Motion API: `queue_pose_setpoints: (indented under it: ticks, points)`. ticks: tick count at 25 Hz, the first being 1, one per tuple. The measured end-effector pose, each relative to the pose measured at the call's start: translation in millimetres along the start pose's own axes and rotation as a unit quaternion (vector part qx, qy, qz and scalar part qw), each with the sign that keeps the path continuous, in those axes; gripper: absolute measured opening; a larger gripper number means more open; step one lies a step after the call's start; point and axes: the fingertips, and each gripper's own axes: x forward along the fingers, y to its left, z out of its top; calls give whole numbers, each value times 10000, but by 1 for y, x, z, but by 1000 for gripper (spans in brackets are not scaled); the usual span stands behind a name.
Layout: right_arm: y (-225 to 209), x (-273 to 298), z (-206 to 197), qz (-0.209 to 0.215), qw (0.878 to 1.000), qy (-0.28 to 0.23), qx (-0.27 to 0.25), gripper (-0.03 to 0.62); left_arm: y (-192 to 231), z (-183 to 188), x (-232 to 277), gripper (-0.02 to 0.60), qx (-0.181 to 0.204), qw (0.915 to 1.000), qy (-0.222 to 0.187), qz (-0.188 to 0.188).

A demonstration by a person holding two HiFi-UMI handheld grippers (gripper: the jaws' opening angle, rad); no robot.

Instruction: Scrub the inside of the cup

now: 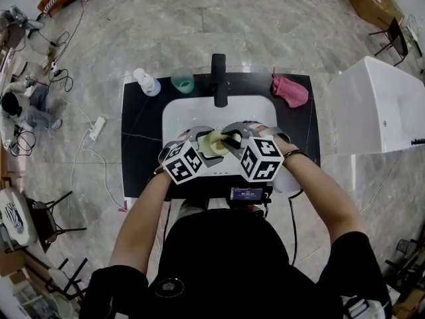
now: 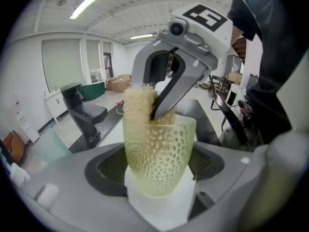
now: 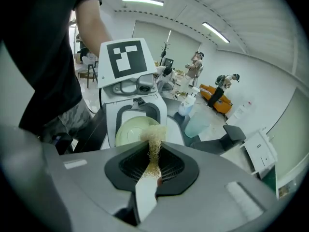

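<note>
Left gripper [image 2: 161, 197] clamps cup [image 2: 159, 149], scrub pad [image 2: 138, 105] poking inside.

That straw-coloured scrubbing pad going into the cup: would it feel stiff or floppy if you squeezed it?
Probably soft and squashy: the pad is pinched thin in the right tool yet fluffs out above the cup. Its loose, open fibres suggest it is very light, and rough rather than slippery.
</note>
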Motion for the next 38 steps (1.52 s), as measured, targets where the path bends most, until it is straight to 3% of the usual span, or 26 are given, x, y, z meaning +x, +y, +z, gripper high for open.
queue_pose_setpoints:
  ticks: [7, 16, 21, 28, 38]
  points:
    - [7, 1, -7, 208, 9992, 111, 311, 43, 11, -5, -4, 367, 45, 9997, 38, 236]
    - [21, -4, 12, 689, 9936, -165, 878, 43, 9, -9, 4, 367, 277, 9988, 272, 287]
    - [15, -5, 21, 534, 9948, -315, 809, 43, 1, -12, 10, 367, 395, 9983, 379, 177]
    - [-3, -3, 7, 51, 9992, -100, 380, 44, -4, -13, 7, 367, 269, 9992, 264, 133]
    - [16, 0, -7, 403, 9969, 104, 665, 43, 7, -16, -2, 367, 178, 9993, 208, 243]
